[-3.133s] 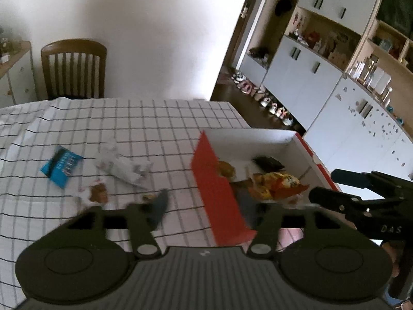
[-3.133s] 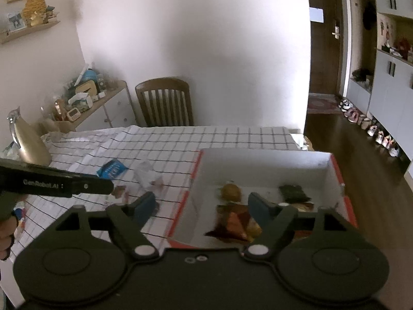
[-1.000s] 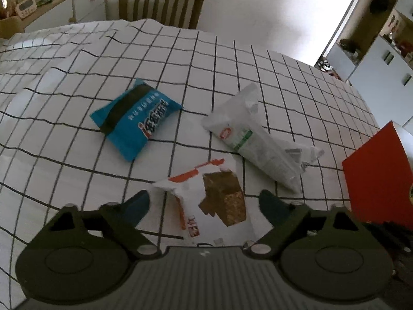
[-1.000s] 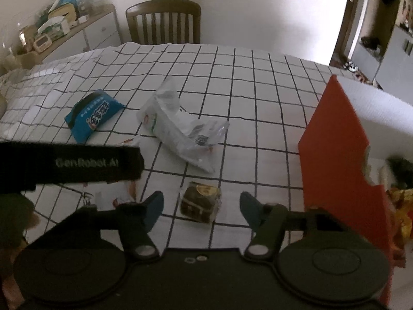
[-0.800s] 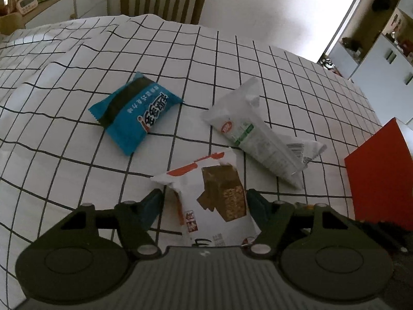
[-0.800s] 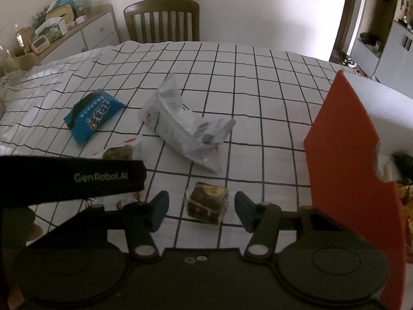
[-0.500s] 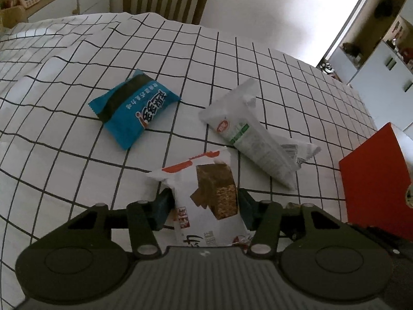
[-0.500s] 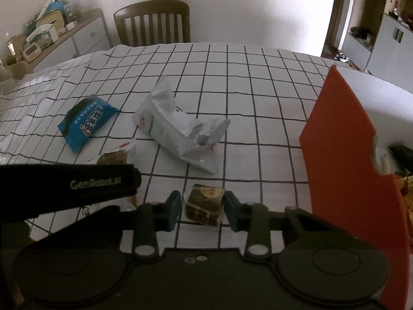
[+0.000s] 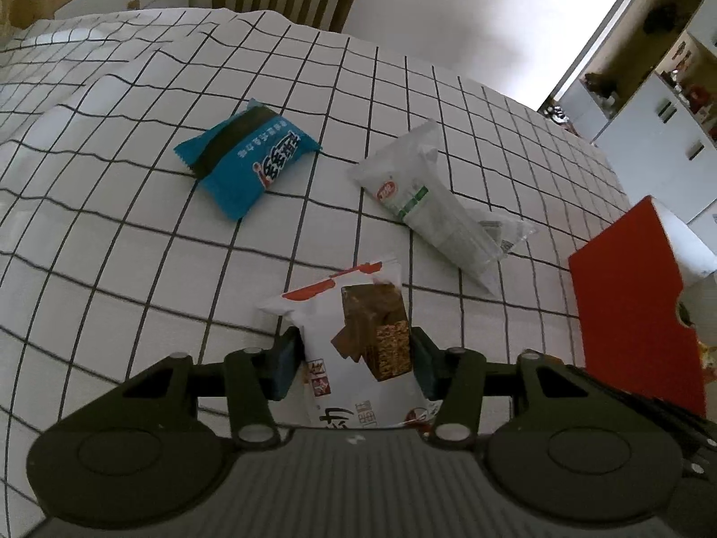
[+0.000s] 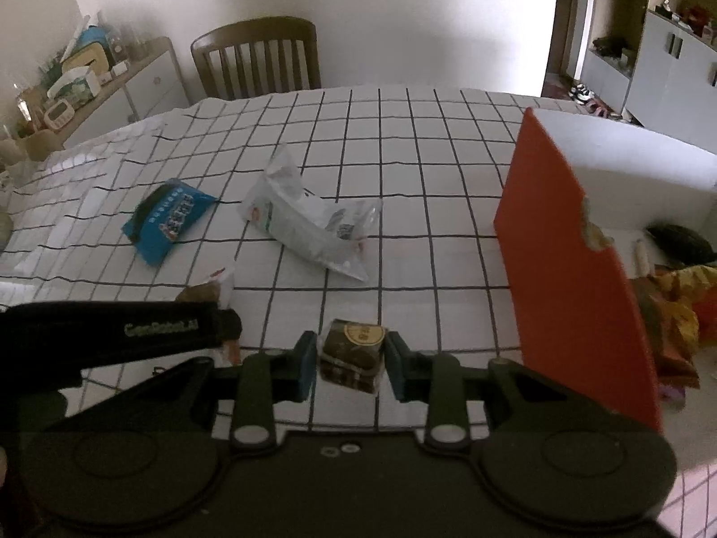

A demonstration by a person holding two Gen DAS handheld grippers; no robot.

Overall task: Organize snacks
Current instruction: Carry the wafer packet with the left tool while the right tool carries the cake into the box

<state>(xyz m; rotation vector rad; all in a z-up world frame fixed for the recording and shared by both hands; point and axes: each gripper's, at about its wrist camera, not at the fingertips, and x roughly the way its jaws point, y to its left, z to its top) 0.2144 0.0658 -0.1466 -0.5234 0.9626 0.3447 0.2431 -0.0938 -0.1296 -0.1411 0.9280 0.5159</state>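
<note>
Two grips at once. Nearest, in the left wrist view: left gripper (image 9: 354,358) with jaws closing, blue pads pressed on both sides of a white wafer packet (image 9: 358,336), glossy plastic, red stripe at the top, pictured brown wafer blocks, dark characters at the bottom cut off by the gripper body. In the right wrist view: right gripper (image 10: 352,358) clamped on a small brown cake (image 10: 354,352) in clear wrap, squarish, with a round yellow sticker whose print is too small to read. To its left, "GenRobot.AI" in pale letters along the other tool's black arm, covering most of the wafer packet. Below both, a white tablecloth (image 9: 112,224) with a black grid, rumpled toward the far edge. Farther out, a puffy blue packet (image 9: 246,159) with a dark band and white characters, not legible; beside it a long crinkled clear packet (image 9: 430,206) with a red oval logo and a green band. At right, a red box (image 10: 569,269), cardboard, white inside, its wall hiding most of the orange and dark wrappers within. Beyond the table, a slatted wooden chair (image 10: 255,58) and a cluttered sideboard (image 10: 134,76).
</note>
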